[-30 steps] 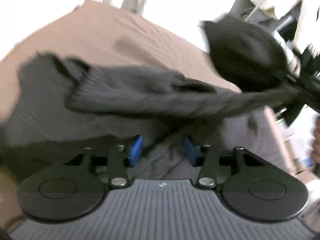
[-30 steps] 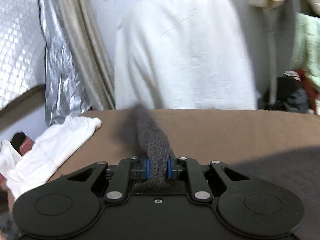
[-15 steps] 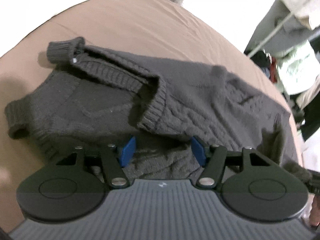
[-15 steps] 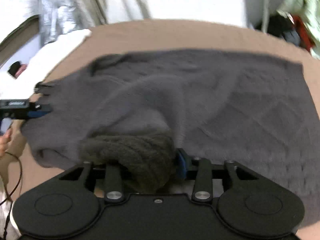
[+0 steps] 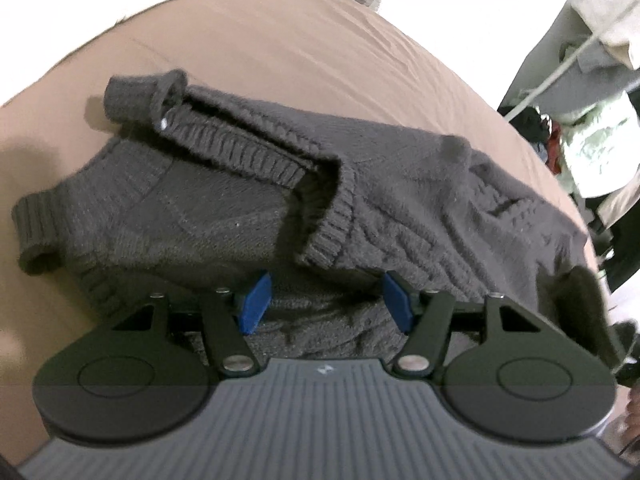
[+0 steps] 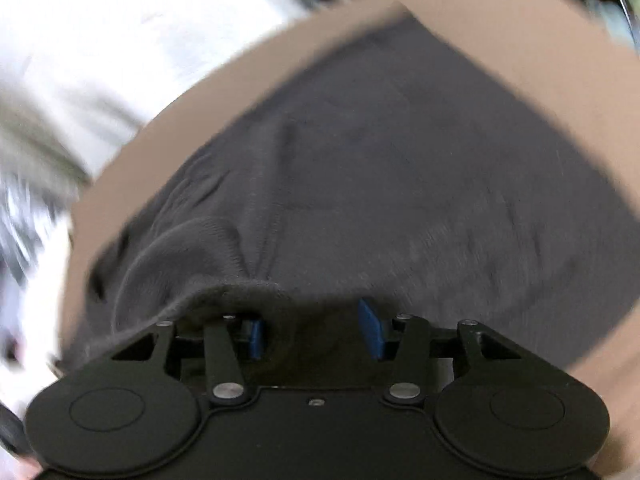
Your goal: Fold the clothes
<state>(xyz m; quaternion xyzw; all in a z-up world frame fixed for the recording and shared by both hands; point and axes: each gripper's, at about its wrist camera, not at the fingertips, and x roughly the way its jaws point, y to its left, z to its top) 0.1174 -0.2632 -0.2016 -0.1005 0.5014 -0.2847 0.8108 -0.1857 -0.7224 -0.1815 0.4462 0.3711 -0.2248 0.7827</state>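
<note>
A dark grey cable-knit sweater (image 5: 360, 200) is laid out on a surface covered with a light brown sheet (image 5: 300, 48), which is probably a bed. It is placed there so that a flat, wide base is given for the folding. In the left wrist view a ribbed sleeve (image 5: 240, 152) is seen brought across the body of the sweater, with its rolled cuff (image 5: 144, 96) lying near the far edge; this is judged to be a first fold. A second ribbed cuff (image 5: 34, 236) sticks out at the left side.

The left tongs (image 5: 326, 304) are held low over the near edge of the sweater with the blue pads (image 5: 254, 304) standing well apart. Knit fabric lies between them, but it is not pressed, so nothing is gripped.

The right tongs (image 6: 316, 332) are opening at this moment. A raised fold of the same sweater (image 6: 400, 160) is draped over the left finger, and dark cloth lies between the pads without being clamped, as far as the blurred view allows to say. The cloth is judged to be released here so that the folded part can settle on the body.

A pile of light clothes (image 5: 592, 148) is seen beside the bed at the right.
</note>
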